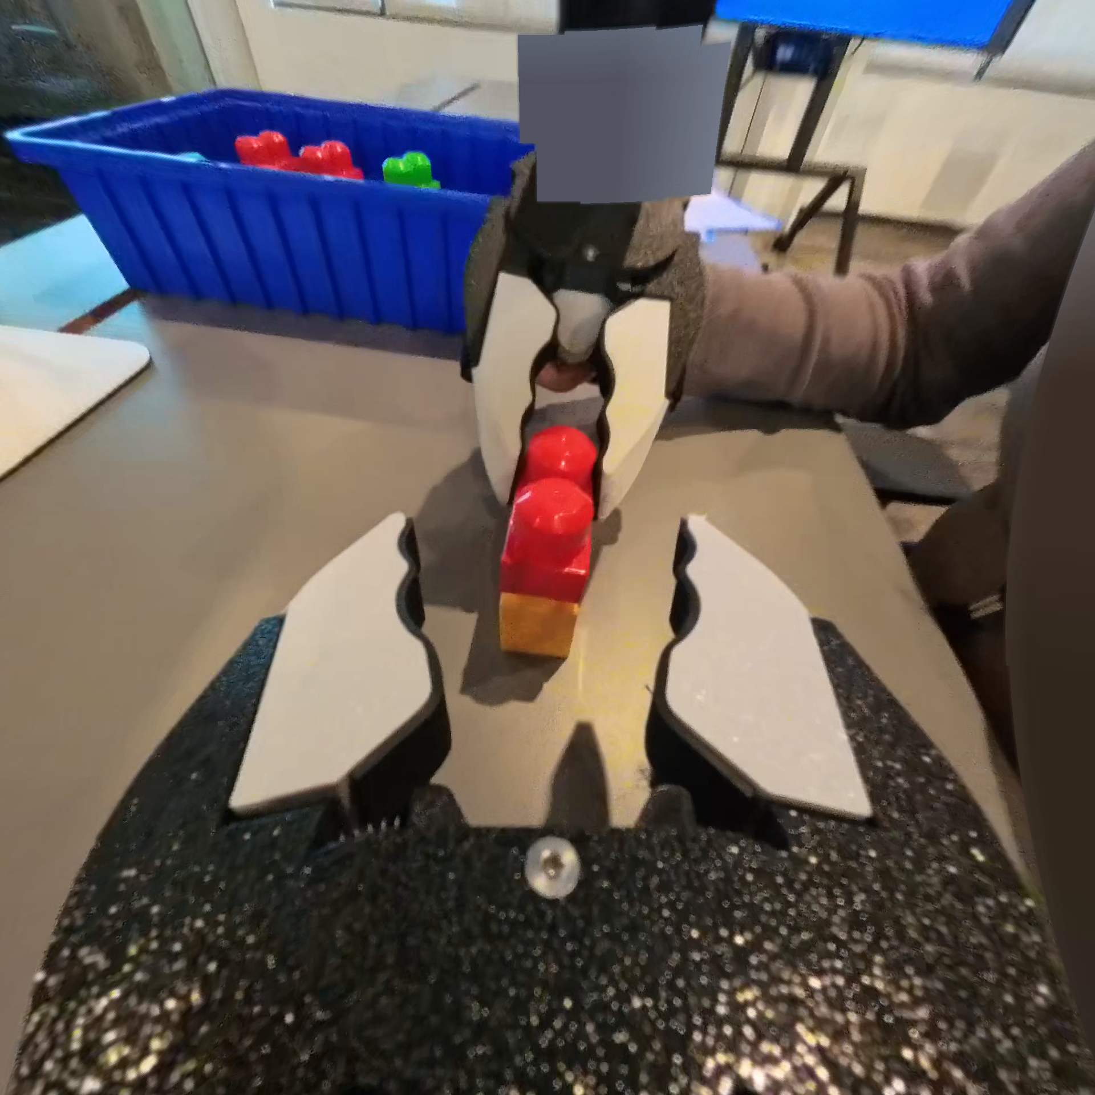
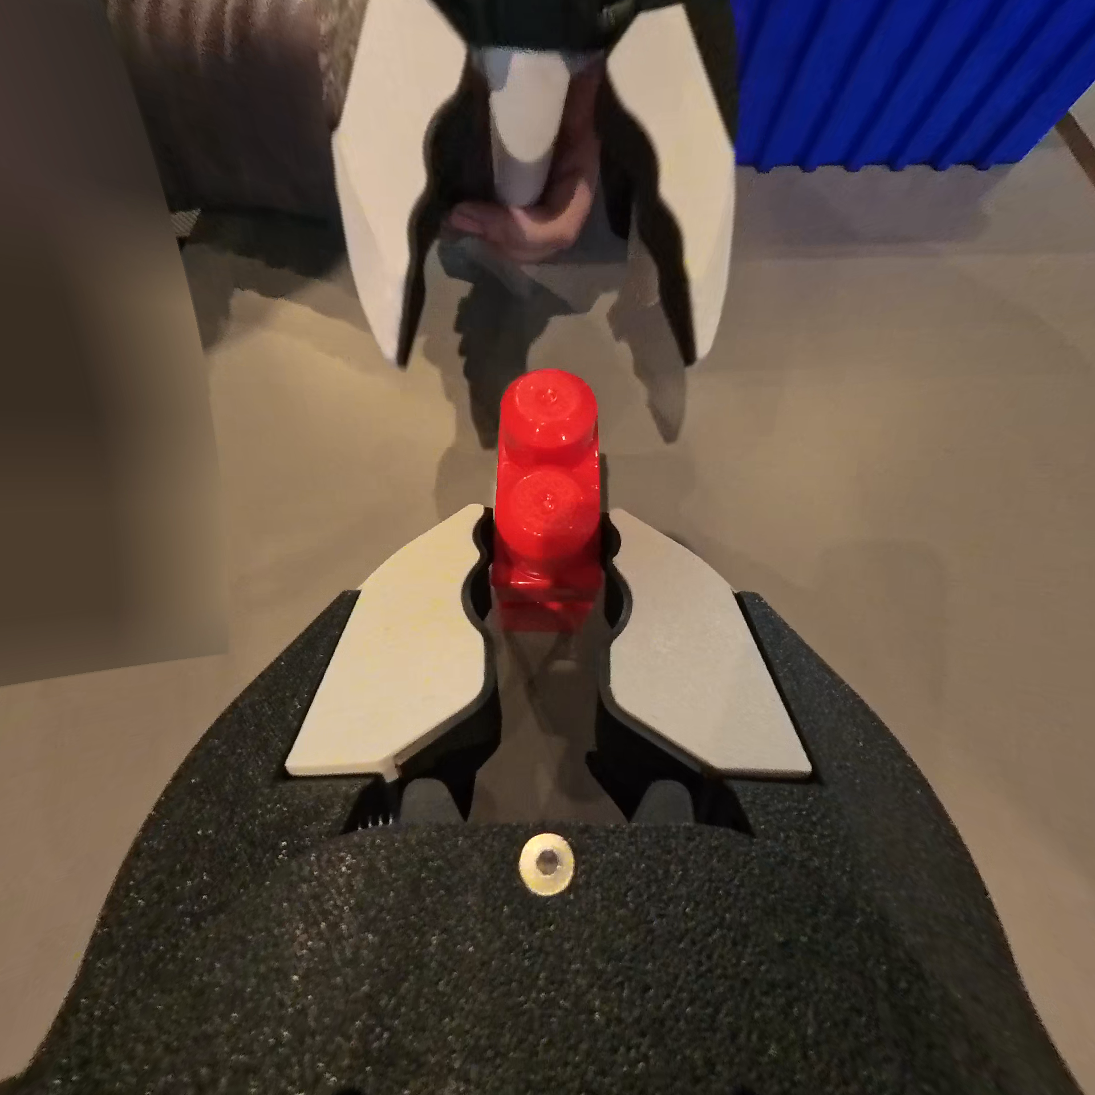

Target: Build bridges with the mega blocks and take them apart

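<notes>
The right gripper (image 2: 545, 533) has its jaws closed on the far end of the red block (image 1: 548, 542), pinching its flat sides just below the studs, while the left gripper (image 1: 545, 533) hangs close on the near side with its jaws spread wide and holding nothing. The red block sits pressed onto a yellow block (image 1: 538, 631) that stands on the grey counter (image 1: 237, 503), directly between the two grippers. These look like light, stiff, hollow plastic pieces with glossy, probably slippery faces; the flat side walls seem a surer hold than the rounded studs, and the yellow block likely needs pinning low down if the red one is to be pulled off without the pair tipping. Farther off, a blue bin (image 1: 284, 249) holds more red blocks (image 1: 296, 155) and a green block (image 1: 410, 170), well apart from the stack. A white board (image 1: 53, 385) lies at the left edge, and a person's sleeve (image 1: 877, 338) reaches in from the right; nothing crowds the stack itself.
</notes>
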Demonstrator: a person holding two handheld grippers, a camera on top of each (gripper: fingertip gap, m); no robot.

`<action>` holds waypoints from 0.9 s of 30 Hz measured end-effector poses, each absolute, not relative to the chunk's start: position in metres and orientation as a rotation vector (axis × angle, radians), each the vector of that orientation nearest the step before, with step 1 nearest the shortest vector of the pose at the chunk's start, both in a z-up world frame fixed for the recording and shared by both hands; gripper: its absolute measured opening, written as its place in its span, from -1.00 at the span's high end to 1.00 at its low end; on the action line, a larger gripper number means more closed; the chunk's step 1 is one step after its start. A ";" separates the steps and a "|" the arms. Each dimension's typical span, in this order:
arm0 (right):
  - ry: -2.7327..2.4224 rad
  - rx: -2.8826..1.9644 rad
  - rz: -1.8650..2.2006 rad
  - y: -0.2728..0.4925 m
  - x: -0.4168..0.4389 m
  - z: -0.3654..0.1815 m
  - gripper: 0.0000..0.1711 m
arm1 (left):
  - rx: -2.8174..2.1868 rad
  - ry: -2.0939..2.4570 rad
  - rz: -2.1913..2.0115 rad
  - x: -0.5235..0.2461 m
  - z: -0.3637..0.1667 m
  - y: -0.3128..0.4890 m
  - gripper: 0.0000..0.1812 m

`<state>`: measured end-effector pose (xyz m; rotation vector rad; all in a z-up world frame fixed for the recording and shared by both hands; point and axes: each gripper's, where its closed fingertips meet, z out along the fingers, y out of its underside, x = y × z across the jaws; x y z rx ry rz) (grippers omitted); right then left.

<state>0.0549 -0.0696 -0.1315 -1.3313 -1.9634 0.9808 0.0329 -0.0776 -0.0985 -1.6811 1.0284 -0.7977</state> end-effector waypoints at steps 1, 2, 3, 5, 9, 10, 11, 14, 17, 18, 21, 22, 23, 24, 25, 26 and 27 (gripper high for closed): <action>-1.962 -1.333 0.984 -0.070 0.055 -0.131 0.60 | -1.686 1.057 -0.734 0.037 -0.102 -0.077 0.12; -1.961 -1.332 0.986 -0.070 0.055 -0.131 0.60 | -1.683 1.077 -0.672 0.042 -0.105 -0.076 0.19; -1.961 -1.331 0.985 -0.070 0.055 -0.131 0.60 | -1.674 1.092 -0.624 0.046 -0.106 -0.076 0.24; -1.961 -1.332 0.985 -0.070 0.055 -0.131 0.59 | -1.662 1.097 -0.541 0.050 -0.106 -0.073 0.39; -1.961 -1.326 0.991 -0.070 0.055 -0.131 0.60 | -1.696 1.116 -0.470 0.049 -0.113 -0.070 0.52; -1.961 -1.324 0.992 -0.070 0.055 -0.131 0.60 | -1.701 1.123 -0.476 0.050 -0.116 -0.071 0.56; -1.961 -1.322 0.994 -0.071 0.055 -0.131 0.59 | -1.705 1.129 -0.474 0.050 -0.118 -0.071 0.61; -1.959 -1.316 0.995 -0.071 0.055 -0.131 0.60 | -1.701 1.133 -0.479 0.050 -0.119 -0.071 0.63; -1.959 -1.311 0.995 -0.071 0.055 -0.131 0.60 | -1.685 1.128 -0.487 0.051 -0.118 -0.071 0.63; -1.958 -1.308 0.996 -0.071 0.055 -0.131 0.60 | -1.678 1.127 -0.484 0.051 -0.118 -0.071 0.63; -1.961 -1.301 1.004 -0.072 0.055 -0.131 0.60 | -1.649 1.092 -0.526 0.053 -0.111 -0.071 0.65; -1.962 -1.301 1.002 -0.072 0.055 -0.131 0.60 | -1.645 1.080 -0.549 0.053 -0.109 -0.071 0.68; -1.962 -1.302 1.001 -0.072 0.055 -0.131 0.60 | -1.650 1.073 -0.571 0.053 -0.109 -0.071 0.68; -1.961 -1.302 1.002 -0.072 0.055 -0.131 0.60 | -1.659 1.066 -0.593 0.053 -0.109 -0.071 0.68; -1.958 -1.303 1.003 -0.072 0.055 -0.131 0.60 | -1.668 1.061 -0.613 0.053 -0.110 -0.072 0.68; -1.953 -1.303 1.003 -0.072 0.055 -0.131 0.60 | -1.677 1.058 -0.629 0.053 -0.110 -0.072 0.68; -1.949 -1.303 1.003 -0.072 0.054 -0.131 0.60 | -1.685 1.055 -0.641 0.053 -0.110 -0.072 0.68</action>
